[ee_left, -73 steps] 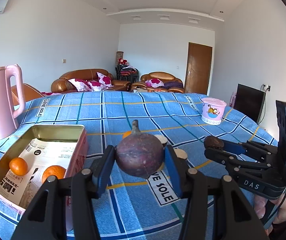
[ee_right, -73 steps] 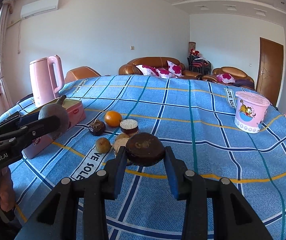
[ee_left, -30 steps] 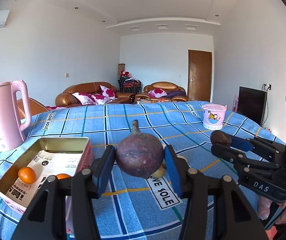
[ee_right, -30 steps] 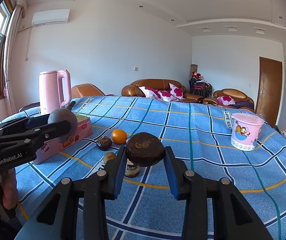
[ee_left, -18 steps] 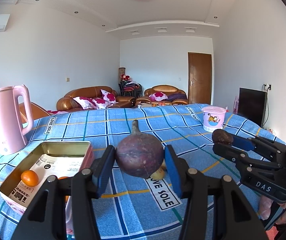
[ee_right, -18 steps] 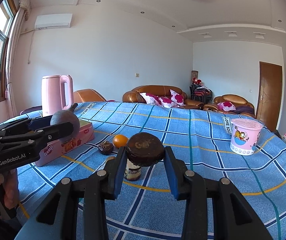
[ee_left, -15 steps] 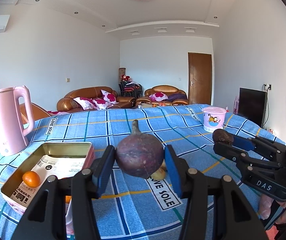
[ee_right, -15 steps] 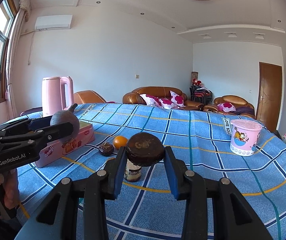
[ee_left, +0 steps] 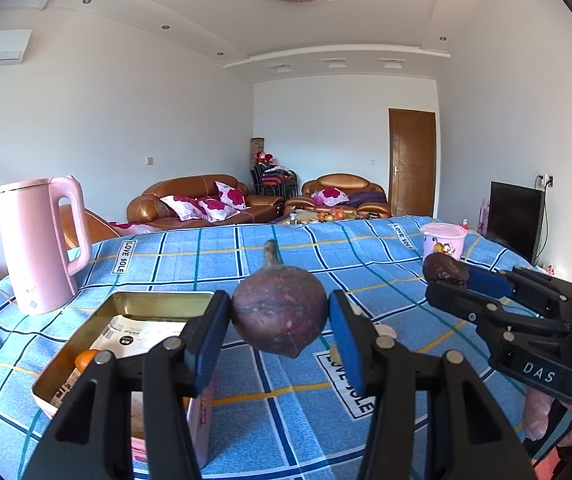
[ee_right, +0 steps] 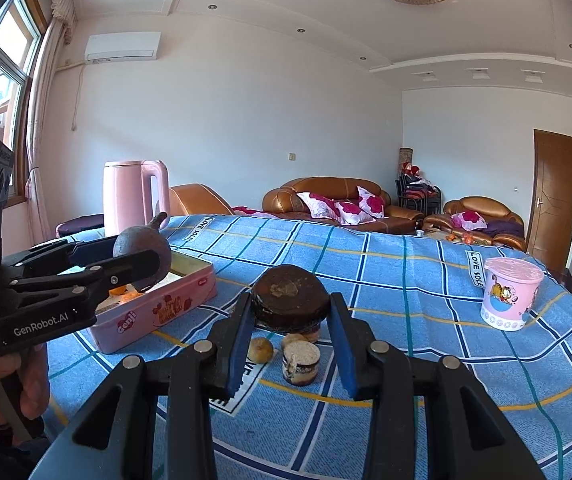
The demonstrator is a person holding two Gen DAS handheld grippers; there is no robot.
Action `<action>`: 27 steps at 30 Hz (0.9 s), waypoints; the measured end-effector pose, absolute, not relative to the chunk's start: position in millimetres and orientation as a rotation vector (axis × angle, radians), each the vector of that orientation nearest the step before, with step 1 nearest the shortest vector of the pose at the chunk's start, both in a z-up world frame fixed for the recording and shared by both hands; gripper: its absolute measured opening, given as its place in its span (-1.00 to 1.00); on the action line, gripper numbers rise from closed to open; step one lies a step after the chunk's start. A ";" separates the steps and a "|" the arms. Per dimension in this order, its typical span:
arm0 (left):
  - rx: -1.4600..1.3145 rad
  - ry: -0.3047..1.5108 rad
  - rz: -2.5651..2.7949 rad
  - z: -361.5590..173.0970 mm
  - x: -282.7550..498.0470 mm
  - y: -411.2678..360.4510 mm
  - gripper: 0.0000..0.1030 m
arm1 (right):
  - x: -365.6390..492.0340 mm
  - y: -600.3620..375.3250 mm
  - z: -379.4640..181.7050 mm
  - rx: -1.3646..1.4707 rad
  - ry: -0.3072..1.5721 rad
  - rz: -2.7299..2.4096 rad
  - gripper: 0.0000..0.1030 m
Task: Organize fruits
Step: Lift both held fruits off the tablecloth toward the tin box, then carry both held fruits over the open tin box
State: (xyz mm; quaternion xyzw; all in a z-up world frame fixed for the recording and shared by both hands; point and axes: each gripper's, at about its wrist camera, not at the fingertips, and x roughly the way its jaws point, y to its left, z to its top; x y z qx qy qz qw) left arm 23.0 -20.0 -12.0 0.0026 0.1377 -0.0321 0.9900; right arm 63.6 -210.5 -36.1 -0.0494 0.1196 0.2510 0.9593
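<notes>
Both grippers sit higher above the table than a second ago, so more ceiling and less cloth shows in each view; neither grip has changed. The left gripper (ee_left: 280,316) pinches a round purple fruit (ee_left: 279,316), stem up, between its blue pads, above the near right edge of the tin (ee_left: 158,298). The tin stands open on the left of the table, with one orange (ee_left: 84,359) and printed paper inside. The right gripper (ee_right: 290,304) pinches a dark flat fruit half (ee_right: 290,298) above the loose pieces on the cloth: a small brown fruit (ee_right: 261,350) and a cut half (ee_right: 301,362) just beside it. Farther left stands a pink kettle (ee_left: 40,244); far right, a pink tub (ee_right: 511,298). The blue checked cloth (ee_left: 365,264) covers the table.
</notes>
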 end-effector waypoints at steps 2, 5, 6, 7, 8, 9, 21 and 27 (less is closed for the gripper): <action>0.005 0.279 -0.051 -11.3 23.0 -16.2 0.02 | 65.1 -204.9 -33.4 -0.102 0.247 0.521 -0.24; 0.002 0.284 -0.042 -10.9 23.4 -11.0 0.02 | 67.7 -197.6 -28.1 -0.095 0.252 0.538 -0.24; 0.002 0.286 -0.038 -11.1 23.6 -9.5 0.02 | 68.5 -195.7 -26.4 -0.092 0.254 0.546 -0.24; 0.004 0.291 -0.036 -11.6 23.8 -8.5 0.02 | 69.5 -193.3 -24.8 -0.090 0.256 0.554 -0.24; 0.005 0.295 -0.033 -12.0 24.2 -7.1 0.02 | 70.7 -191.3 -24.0 -0.090 0.257 0.562 -0.24; 0.004 0.298 -0.029 -12.4 24.0 -6.1 0.02 | 71.7 -188.2 -22.9 -0.093 0.259 0.568 -0.24; -0.030 0.316 0.035 -12.1 27.0 26.0 0.02 | 79.1 -148.5 -12.7 -0.149 0.264 0.626 -0.24; -0.055 0.326 0.086 -9.6 29.3 53.6 0.02 | 86.2 -132.3 -8.2 -0.158 0.279 0.643 -0.24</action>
